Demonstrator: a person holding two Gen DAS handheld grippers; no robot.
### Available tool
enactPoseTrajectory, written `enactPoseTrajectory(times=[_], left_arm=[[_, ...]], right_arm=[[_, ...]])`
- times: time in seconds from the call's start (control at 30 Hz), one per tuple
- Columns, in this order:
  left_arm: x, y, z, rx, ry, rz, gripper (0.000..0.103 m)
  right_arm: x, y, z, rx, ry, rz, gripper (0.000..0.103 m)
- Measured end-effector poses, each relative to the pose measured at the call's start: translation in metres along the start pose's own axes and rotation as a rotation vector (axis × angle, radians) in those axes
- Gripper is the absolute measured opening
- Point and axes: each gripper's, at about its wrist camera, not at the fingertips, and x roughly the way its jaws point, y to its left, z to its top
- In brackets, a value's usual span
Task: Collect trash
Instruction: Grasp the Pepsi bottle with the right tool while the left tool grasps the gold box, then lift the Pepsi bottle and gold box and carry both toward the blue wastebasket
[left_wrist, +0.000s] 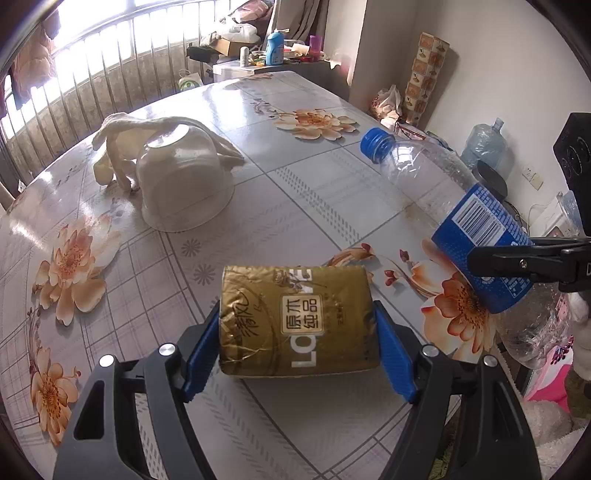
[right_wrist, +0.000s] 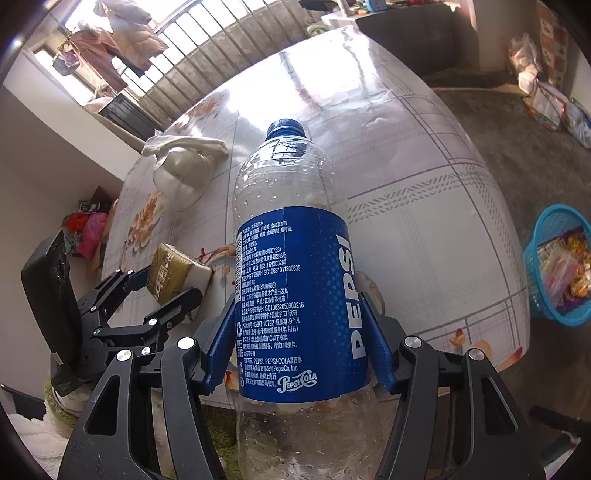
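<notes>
Big round table (left_wrist: 295, 177) with a flowery cloth takes up most of the room. On the floor past its far side sits a blue basket (right_wrist: 561, 266) stuffed with wrappers. The right gripper (right_wrist: 301, 339) has an empty Pepsi bottle (right_wrist: 295, 295) clamped by its label, held out over the table edge. An upside-down white bowl (left_wrist: 184, 184) sits on a rag. The left gripper (left_wrist: 297, 328) is squeezed onto a gold tissue pack (left_wrist: 299, 317) that's resting on the table.
</notes>
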Motion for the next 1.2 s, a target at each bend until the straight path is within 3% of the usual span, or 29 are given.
enactPoseTrajectory(times=[1.2], left_arm=[[-0.018,0.006,-0.004,-0.01,-0.031,-0.017,0.073]], right_arm=[[-0.019,-0.01,-0.003,0.015,-0.063,0.036,0.057]])
